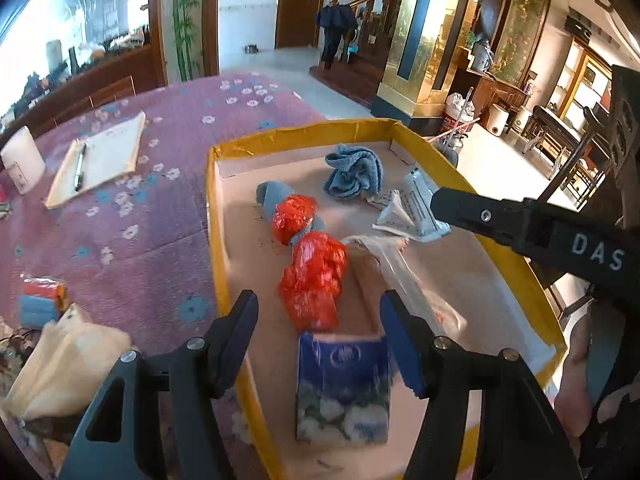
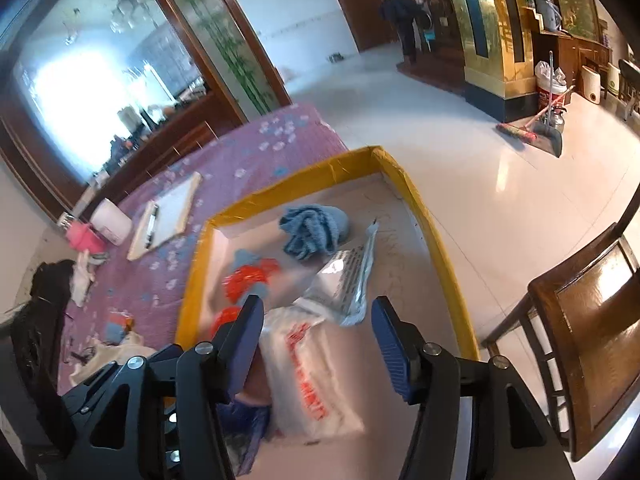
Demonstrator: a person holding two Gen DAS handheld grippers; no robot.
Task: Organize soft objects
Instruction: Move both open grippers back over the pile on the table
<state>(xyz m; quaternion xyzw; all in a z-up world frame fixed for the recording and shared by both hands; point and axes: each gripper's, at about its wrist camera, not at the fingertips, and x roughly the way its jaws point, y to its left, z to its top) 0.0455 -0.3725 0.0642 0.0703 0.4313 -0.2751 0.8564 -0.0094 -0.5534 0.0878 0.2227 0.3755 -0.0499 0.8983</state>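
Jaws stand apart on both your grippers, holding nothing. Your left gripper (image 1: 320, 322) hovers over the blue tissue pack (image 1: 343, 384) at the near end of the yellow-rimmed tray (image 1: 214, 216); your right gripper (image 2: 318, 322) hangs above the white plastic bag (image 2: 312, 376). Red bags (image 1: 312, 280), a blue towel (image 1: 354, 176) and a silver pouch (image 1: 416, 208) also lie inside the tray.

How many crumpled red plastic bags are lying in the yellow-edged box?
2. One red bag lies mid-box against a grey cloth; the other red bag sits nearer, just beyond the blue tissue pack. More could hide underneath.
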